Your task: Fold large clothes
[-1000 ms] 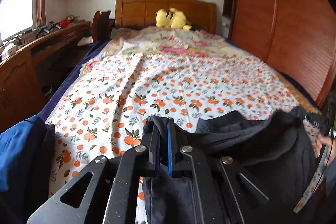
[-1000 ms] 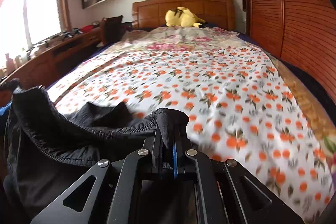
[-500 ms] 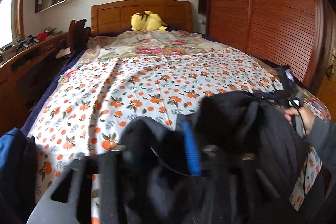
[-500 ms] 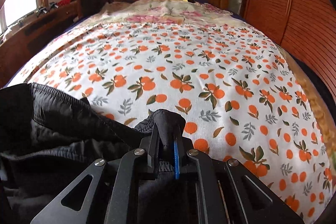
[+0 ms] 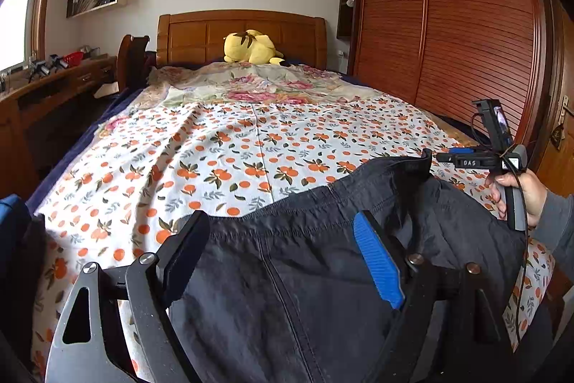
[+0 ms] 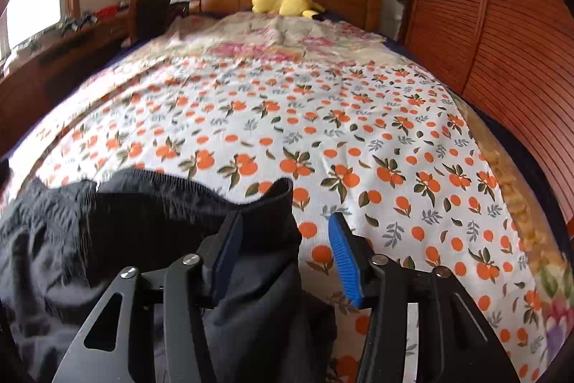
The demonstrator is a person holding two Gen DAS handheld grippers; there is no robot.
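Note:
A dark navy garment (image 5: 323,275) with an elastic waistband lies across the foot of the bed, on the orange-print sheet (image 5: 251,149). My left gripper (image 5: 281,239) straddles the waistband. Its jaws are opening, and the cloth lies loose between the pads without being pressed. A person's hand (image 5: 520,192) holds my right gripper (image 5: 428,157) at the garment's right corner. In the right wrist view, the right gripper (image 6: 285,246) is also opening. A corner of the garment (image 6: 143,221) stands up between its pads, next to the left pad and free of the blue one.
A yellow plush toy (image 5: 251,47) sits by the wooden headboard (image 5: 240,31). A slatted wooden wardrobe (image 5: 466,42) runs along the right side, and a desk (image 5: 53,85) with a chair along the left. Something blue (image 5: 10,221) hangs at the left edge.
Both grippers were shut on the waistband and carried it forward and down onto the sheet. Both have since parted their jaws, and the garment has dropped out of their grip.

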